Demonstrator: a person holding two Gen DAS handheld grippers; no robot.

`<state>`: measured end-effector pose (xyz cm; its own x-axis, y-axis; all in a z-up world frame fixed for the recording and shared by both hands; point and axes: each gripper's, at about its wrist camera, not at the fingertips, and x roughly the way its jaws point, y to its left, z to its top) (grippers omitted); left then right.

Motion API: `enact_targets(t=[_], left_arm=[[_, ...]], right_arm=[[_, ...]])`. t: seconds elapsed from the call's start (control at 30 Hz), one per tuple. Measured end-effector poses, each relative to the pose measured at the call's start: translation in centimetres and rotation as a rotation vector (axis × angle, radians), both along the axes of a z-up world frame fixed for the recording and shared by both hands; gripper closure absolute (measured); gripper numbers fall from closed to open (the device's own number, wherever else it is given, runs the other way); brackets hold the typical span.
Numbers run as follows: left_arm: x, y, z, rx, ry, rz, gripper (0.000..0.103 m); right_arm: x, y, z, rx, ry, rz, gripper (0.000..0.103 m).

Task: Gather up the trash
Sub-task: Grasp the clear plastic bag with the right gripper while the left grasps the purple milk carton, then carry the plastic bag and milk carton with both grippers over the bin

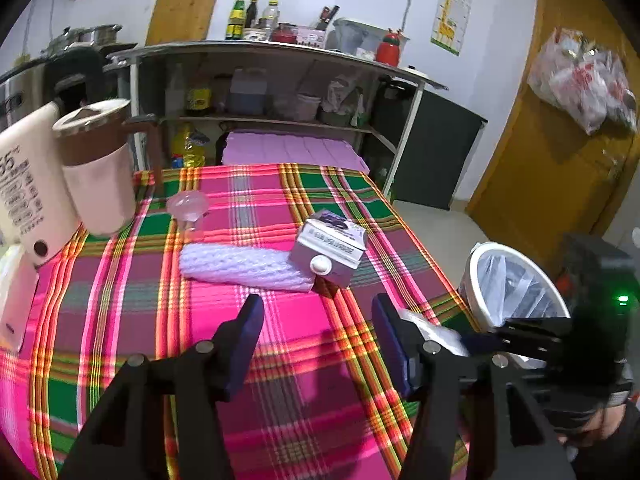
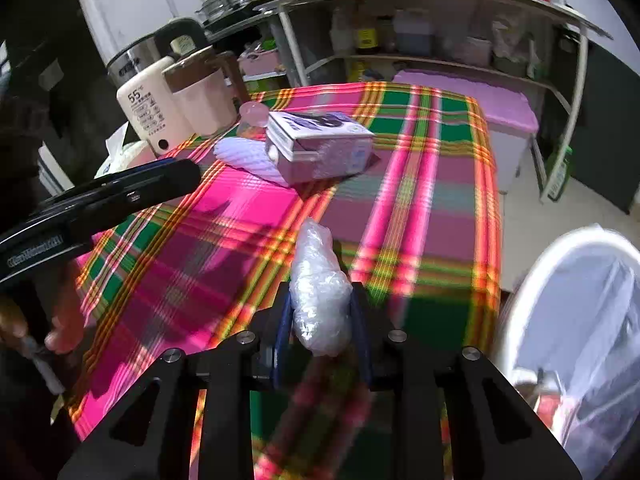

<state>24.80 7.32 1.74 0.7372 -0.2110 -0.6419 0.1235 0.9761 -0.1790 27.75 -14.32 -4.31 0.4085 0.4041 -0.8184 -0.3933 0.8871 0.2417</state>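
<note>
The right gripper (image 2: 320,320) holds a crumpled wad of clear plastic wrap (image 2: 318,292); its jaws are narrowed onto it, both blue pads pressing the wad's sides. The wad stands up out of the jaws above the near edge of the bench (image 2: 420,216), which is covered in a pink, green and orange plaid cloth. Just off the bench's right edge stands a white trash bin (image 2: 532,276) lined with a clear bag, close to the held wad but apart from it.

The left gripper (image 1: 318,332) hovers over the cloth with its jaws standing fairly wide and nothing between them. In the left wrist view the right gripper shows at the right, beside the left one's right finger, with the wad (image 1: 432,330) visible in its grip in front of the bin (image 1: 480,280).

Farther back on the bench lie a white foam net sleeve (image 1: 240,266) and a small grey cardboard box (image 1: 332,246), tilted, with one end touching the sleeve. A clear glass piece (image 1: 188,206) sits behind them, near a cream and brown jug (image 1: 96,164) and a white kettle (image 1: 24,188) at the back left corner.
</note>
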Motion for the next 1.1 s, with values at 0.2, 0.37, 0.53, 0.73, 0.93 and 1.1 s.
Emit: enact_targets(t=[0.2,0.37,0.53,0.73,0.93,1.1], left_arm=[[1.8,-1.5,0.0,0.11,-0.043,-0.03,0.04],[3.2,-2.6,-0.2,0.187,-0.062,-0.079,0.037],[4.8,-3.3,-1.1,0.225,-0.044,-0.113,0.036],[6.1,-4.2,-1.9,0.251,-0.032,-0.125,0.036],[6.1,-4.8,-2.3,0.215,-0.024,-0.097,0.046],[4.8,-4.8,-1.5,0.188,-0.037,-0.064,0.047]], right_arm=[[-1.3,-2.0,0.4,0.029,0.001,-0.035,0.074],[-1.5,-3.2,0.7,0.047,-0.003,-0.053,0.074],[-1.3,-3.8,0.5,0.055,-0.002,-0.066,0.074],[-1.0,-4.4,0.2,0.061,0.003,-0.078,0.074],[-0.9,-5.0,0.0,0.059,0.003,-0.1,0.074],[-1.5,-5.3,0.7,0.06,-0.012,-0.12,0.074]])
